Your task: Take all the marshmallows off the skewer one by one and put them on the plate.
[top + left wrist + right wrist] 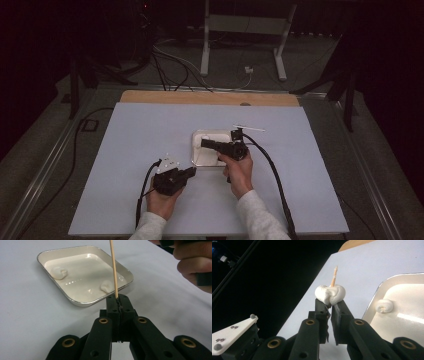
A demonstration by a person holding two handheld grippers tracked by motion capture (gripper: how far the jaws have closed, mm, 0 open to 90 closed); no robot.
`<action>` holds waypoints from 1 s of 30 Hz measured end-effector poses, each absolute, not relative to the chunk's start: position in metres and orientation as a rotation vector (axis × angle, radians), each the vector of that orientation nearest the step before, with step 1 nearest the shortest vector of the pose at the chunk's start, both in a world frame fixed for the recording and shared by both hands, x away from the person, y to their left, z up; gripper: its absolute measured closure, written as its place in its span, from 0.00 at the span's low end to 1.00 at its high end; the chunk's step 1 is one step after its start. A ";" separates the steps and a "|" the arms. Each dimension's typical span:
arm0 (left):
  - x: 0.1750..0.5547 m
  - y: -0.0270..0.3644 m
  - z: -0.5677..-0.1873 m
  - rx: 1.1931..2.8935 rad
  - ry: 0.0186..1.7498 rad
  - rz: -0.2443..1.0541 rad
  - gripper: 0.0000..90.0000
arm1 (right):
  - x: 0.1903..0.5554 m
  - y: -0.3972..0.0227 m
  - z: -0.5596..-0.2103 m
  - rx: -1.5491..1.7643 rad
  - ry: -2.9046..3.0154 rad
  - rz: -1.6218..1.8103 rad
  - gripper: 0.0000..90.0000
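Note:
My left gripper (117,298) is shut on a thin wooden skewer (113,270), which rises steeply from its jaws. My right gripper (329,303) is shut on a soft white lump (330,293), and the skewer's pointed tip (334,275) sticks out just beyond that lump. A shallow cream tray (82,302) lies behind, holding two more white lumps (59,272) (107,286). In the high view the left gripper (192,171) sits by the tray's near left corner and the right gripper (202,143) reaches over the tray (195,135).
The tray rests mid-table on a pale blue mat (130,150); a strip of wooden tabletop (200,97) shows at the far edge. Cables trail from both grippers toward the near edge. Beyond the table are a white stand (205,45) and floor cables.

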State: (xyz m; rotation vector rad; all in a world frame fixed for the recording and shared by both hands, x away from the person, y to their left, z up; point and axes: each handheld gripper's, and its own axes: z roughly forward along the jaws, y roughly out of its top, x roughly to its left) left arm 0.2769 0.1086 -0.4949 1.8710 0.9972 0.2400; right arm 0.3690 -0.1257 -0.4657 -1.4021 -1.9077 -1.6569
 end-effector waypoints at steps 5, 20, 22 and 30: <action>0.277 0.108 -0.496 1.866 1.007 0.239 1.00 | 0.371 -0.125 -0.467 -1.411 -1.906 -1.657 0.93; 0.277 0.107 -0.501 1.883 1.026 0.229 1.00 | 0.380 -0.129 -0.473 -1.450 -1.879 -1.612 0.92; 0.276 0.107 -0.501 1.884 1.034 0.227 1.00 | 0.381 -0.129 -0.475 -1.454 -1.873 -1.604 0.91; 0.271 0.112 -0.503 1.892 1.057 0.223 1.00 | 0.383 -0.127 -0.480 -1.454 -1.855 -1.580 0.91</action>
